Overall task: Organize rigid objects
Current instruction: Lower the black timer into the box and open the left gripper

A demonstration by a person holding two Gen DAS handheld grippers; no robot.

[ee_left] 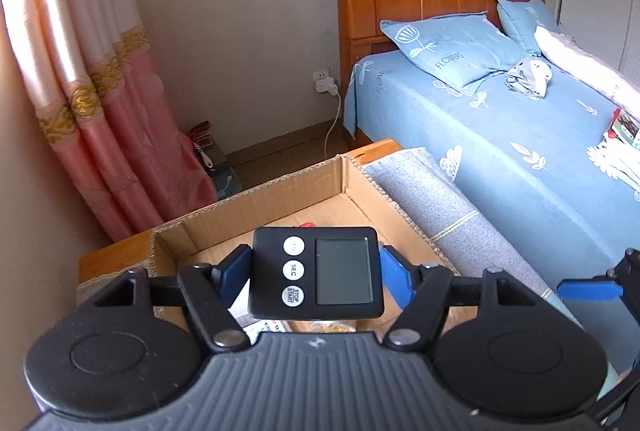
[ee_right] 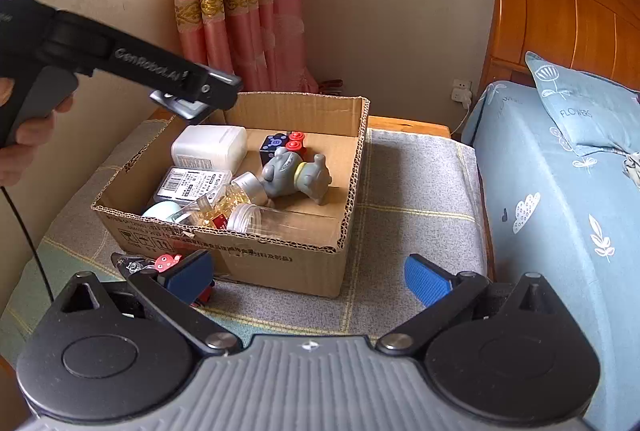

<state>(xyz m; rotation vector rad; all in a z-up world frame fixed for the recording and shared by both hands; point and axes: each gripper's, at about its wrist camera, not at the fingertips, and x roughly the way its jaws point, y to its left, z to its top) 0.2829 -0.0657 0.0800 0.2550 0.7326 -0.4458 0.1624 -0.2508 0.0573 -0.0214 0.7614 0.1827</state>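
Low in the left wrist frame, the left gripper (ee_left: 316,273) pinches a black timer (ee_left: 316,271) between narrowly parted fingers above the cardboard box (ee_left: 256,203), while the right gripper (ee_right: 310,277) gapes empty; a slanted release could crack the clear jar (ee_right: 256,219) below.

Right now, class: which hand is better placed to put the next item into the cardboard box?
Left: its fingers already grip the black timer above the cardboard box. The right gripper is open and empty.
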